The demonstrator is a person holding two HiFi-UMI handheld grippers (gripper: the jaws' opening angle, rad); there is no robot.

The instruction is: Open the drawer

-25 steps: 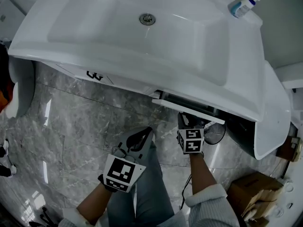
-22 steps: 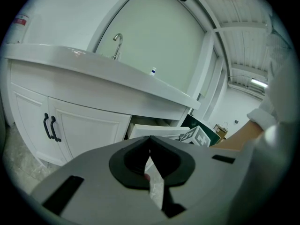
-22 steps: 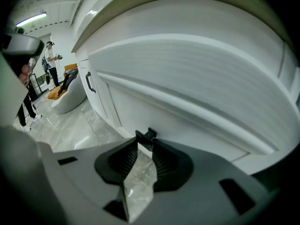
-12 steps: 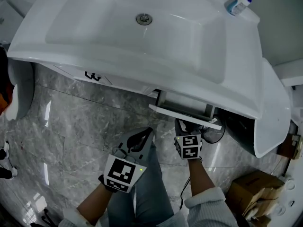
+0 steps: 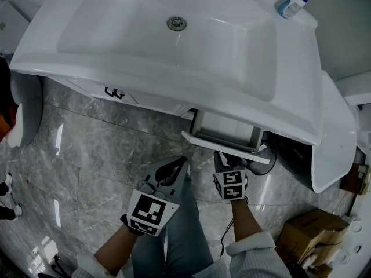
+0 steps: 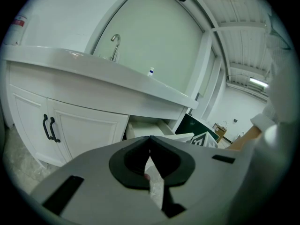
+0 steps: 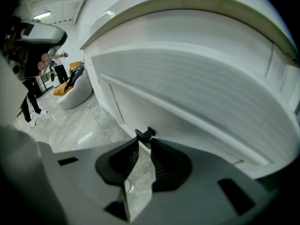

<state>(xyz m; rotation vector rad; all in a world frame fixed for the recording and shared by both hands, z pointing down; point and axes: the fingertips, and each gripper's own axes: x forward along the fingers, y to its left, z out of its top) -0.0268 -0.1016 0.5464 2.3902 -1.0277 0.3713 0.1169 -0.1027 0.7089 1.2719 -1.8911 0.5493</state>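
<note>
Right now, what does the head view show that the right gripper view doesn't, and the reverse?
Head view only: sink, drain, bottle, box, left gripper, the inside of the drawer. Right gripper view only: the black handle between the jaws, which have just been closing on it, and a person far off. Both: drawer, right gripper, floor.

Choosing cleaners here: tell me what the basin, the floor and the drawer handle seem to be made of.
Basin: probably glazed ceramic; it is glossy white with sharp highlights.
Floor: polished grey marble or marble-look tile; veining, joints and mirror-like reflections show.
Drawer handle: black, perhaps coated metal or plastic; too small to tell which.
</note>
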